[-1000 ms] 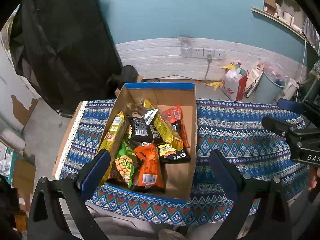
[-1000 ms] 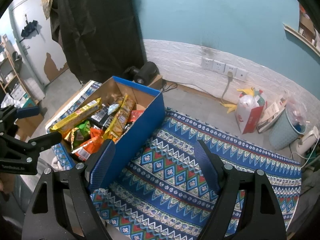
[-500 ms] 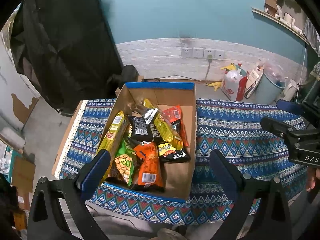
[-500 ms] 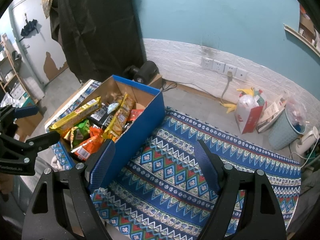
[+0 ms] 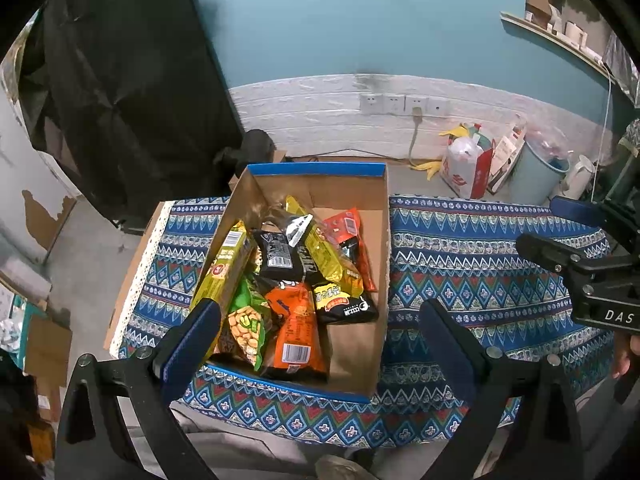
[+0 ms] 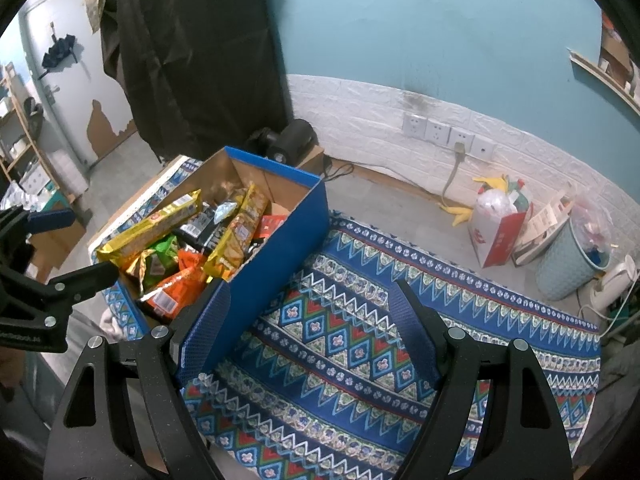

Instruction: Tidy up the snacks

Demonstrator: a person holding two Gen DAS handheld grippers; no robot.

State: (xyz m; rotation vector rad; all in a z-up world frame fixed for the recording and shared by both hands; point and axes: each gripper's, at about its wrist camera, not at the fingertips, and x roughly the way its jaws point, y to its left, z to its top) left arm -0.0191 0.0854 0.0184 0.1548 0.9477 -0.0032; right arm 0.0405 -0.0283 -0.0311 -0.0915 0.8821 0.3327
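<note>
A blue-sided cardboard box [image 5: 382, 248] stands on the patterned tablecloth [image 5: 472, 264], filled on its left side with several snack packets: a long yellow one [image 5: 224, 268], a black one [image 5: 280, 258], an orange one [image 5: 296, 328], a green one [image 5: 248, 320] and a red one [image 5: 346, 226]. My left gripper [image 5: 320, 332] hovers above the box's near end, open, nothing between its fingers. My right gripper [image 6: 310, 320] hangs open over the bare cloth [image 6: 360, 328] to the right of the box [image 6: 288, 248]. Each gripper shows at the edge of the other's view.
Beyond the table are a white brick-pattern wall with sockets [image 5: 404, 104], a red-and-white bag [image 5: 466, 168], a pale blue bin [image 5: 536, 172] and a white kettle [image 6: 614, 284]. A black cloth [image 5: 132, 92] hangs at the back left. The table's near edge lies just under the grippers.
</note>
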